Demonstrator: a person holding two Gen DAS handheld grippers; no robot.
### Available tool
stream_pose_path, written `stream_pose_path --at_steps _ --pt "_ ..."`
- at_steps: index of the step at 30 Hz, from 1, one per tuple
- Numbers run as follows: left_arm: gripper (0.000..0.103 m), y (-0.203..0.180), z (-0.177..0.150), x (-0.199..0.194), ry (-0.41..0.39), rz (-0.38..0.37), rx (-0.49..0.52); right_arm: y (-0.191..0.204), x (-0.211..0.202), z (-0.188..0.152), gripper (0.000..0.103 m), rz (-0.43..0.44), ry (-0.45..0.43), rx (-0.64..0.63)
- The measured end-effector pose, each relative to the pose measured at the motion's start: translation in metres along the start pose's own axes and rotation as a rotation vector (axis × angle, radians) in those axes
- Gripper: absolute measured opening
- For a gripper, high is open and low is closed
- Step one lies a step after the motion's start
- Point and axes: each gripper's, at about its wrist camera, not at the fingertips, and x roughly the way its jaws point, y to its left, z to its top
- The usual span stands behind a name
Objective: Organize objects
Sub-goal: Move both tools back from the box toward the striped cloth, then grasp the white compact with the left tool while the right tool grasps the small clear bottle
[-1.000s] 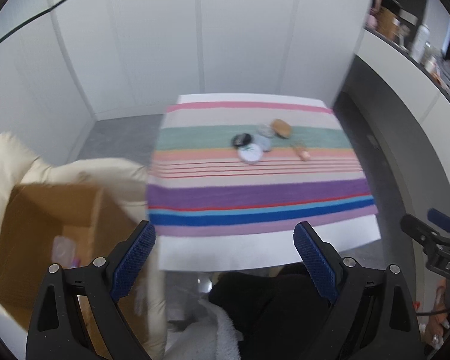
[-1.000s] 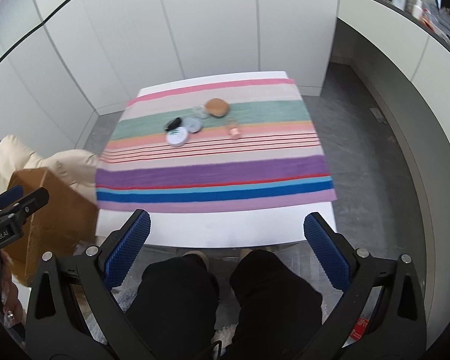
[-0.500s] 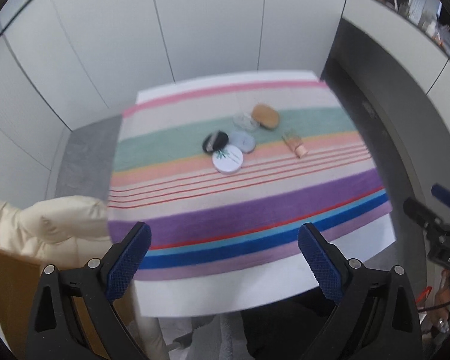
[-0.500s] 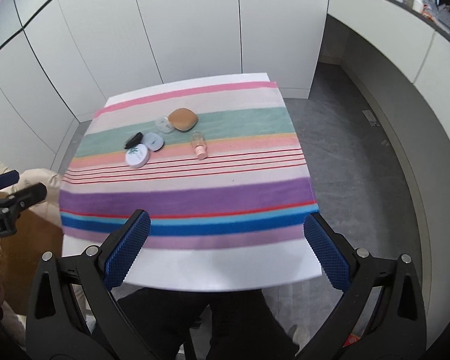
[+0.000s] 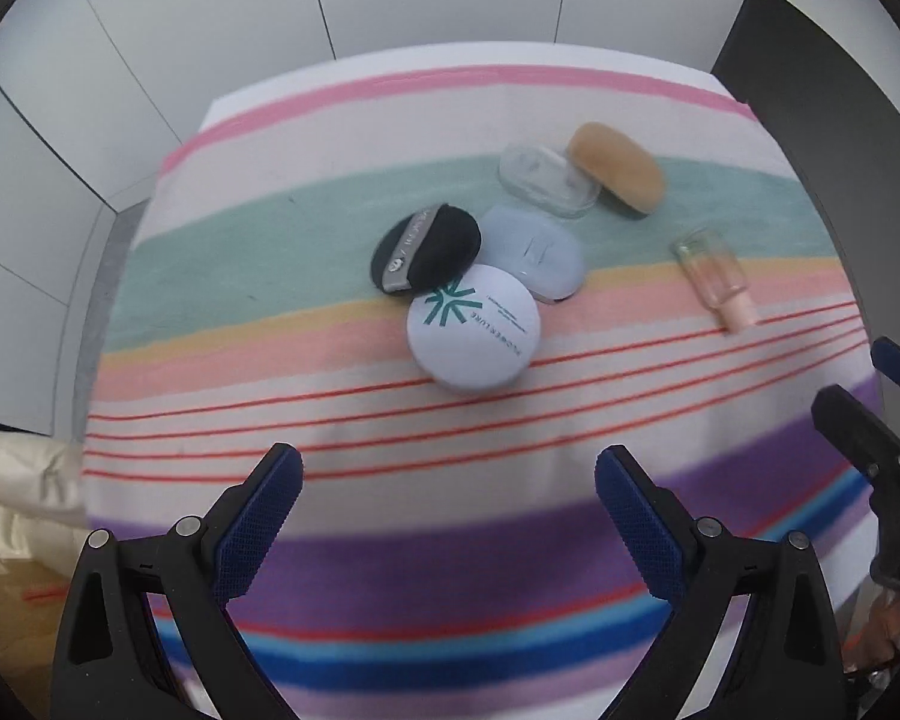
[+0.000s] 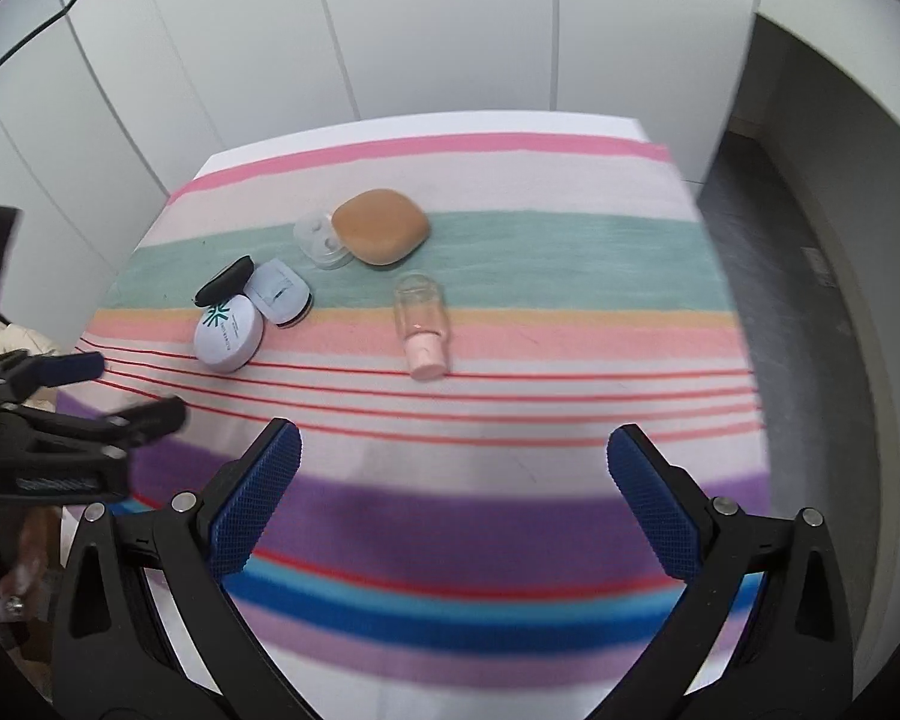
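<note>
A cluster of cosmetics lies on the striped tablecloth (image 5: 330,252). A white round compact (image 5: 473,327) with a green logo touches a black powder puff (image 5: 427,249) and a pale blue compact (image 5: 532,252). Behind them are a clear plastic case (image 5: 546,180) and a tan sponge (image 5: 617,169). A small clear bottle with a pink cap (image 5: 717,285) lies on its side to the right. My left gripper (image 5: 448,492) is open and empty, above the cloth in front of the white compact. My right gripper (image 6: 453,471) is open and empty, in front of the bottle (image 6: 420,324).
White cabinet doors stand behind the table. A cream cushion (image 5: 18,480) and a cardboard box (image 5: 6,606) sit off the table's left edge. A grey floor and a white counter (image 6: 840,60) lie to the right. Each gripper shows at the side of the other's view.
Both grippers have moved forward over the table toward the cosmetics, which now look much larger. Both stay open. The objects have not moved.
</note>
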Motion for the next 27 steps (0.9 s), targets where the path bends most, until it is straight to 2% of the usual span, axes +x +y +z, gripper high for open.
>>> stream_pose_path --at_steps 3,11,13,14,15,16,17,18,20,24,27 --pt "0.099 0.003 0.007 0.013 -0.024 -0.014 -0.036 -0.004 0.023 0.006 0.103 -0.001 0.004 -0.004" --pt "0.101 -0.003 0.035 0.045 -0.076 0.026 -0.072 0.005 0.073 0.031 0.101 -0.034 0.006 -0.057" --pt "0.100 -0.006 0.037 0.046 -0.111 0.037 -0.072 0.008 0.082 0.034 0.087 -0.035 0.021 -0.063" --pt "0.098 -0.007 0.037 0.045 -0.122 0.035 -0.069 0.009 0.088 0.035 0.084 -0.036 0.034 -0.067" --pt "0.088 -0.009 0.037 0.043 -0.141 0.025 -0.067 0.014 0.090 0.035 0.075 -0.068 0.020 -0.091" --pt "0.069 -0.011 0.036 0.040 -0.157 0.016 -0.062 0.019 0.090 0.034 0.061 -0.073 0.004 -0.115" --pt "0.058 -0.014 0.036 0.037 -0.167 0.022 -0.049 0.021 0.089 0.035 0.052 -0.067 0.001 -0.124" --pt "0.058 -0.018 0.037 0.035 -0.165 0.053 -0.031 0.024 0.088 0.036 0.030 -0.068 0.005 -0.131" --pt "0.058 -0.024 0.037 0.034 -0.156 0.086 -0.009 0.026 0.088 0.037 0.028 -0.069 0.019 -0.136" --pt "0.058 -0.017 0.038 0.033 -0.118 0.052 -0.052 0.024 0.087 0.038 0.028 -0.084 0.033 -0.104" --pt "0.058 -0.014 0.038 0.028 -0.122 0.056 -0.064 0.019 0.085 0.039 0.028 -0.090 0.054 -0.083"
